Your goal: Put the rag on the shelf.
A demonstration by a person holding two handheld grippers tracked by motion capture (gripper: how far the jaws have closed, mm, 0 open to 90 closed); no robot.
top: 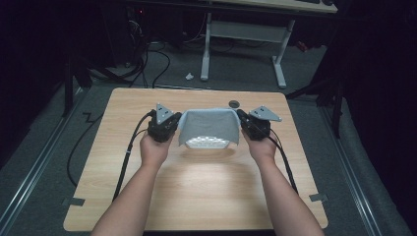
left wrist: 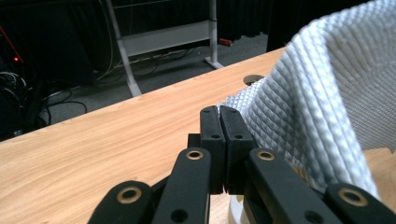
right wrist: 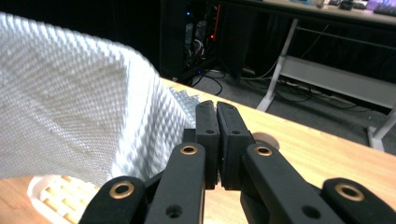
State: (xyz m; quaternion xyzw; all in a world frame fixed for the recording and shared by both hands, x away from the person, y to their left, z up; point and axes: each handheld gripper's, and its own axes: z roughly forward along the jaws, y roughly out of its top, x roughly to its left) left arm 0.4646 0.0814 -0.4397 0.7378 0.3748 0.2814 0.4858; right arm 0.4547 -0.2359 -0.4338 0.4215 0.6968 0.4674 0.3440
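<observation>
A: Report hand pose relative to the cloth (top: 209,125).

B: Left gripper (top: 164,125) holds the cloth's left edge, jaws pressed together on the fabric; forearm extends straight from the table's (top: 123,147) near edge. The cloth hangs stretched above mid-table, over a white lattice object (top: 206,143). Right gripper (top: 255,125) pinches the right edge, jaws likewise clamped, forearm angled inward.

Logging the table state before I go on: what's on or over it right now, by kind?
Cloths: 1, grey textured cloth held up between both claws
Baskets or trays: 1, white slotted item under the cloth
Claws: 2, left claw and right claw
Total: 4
</observation>
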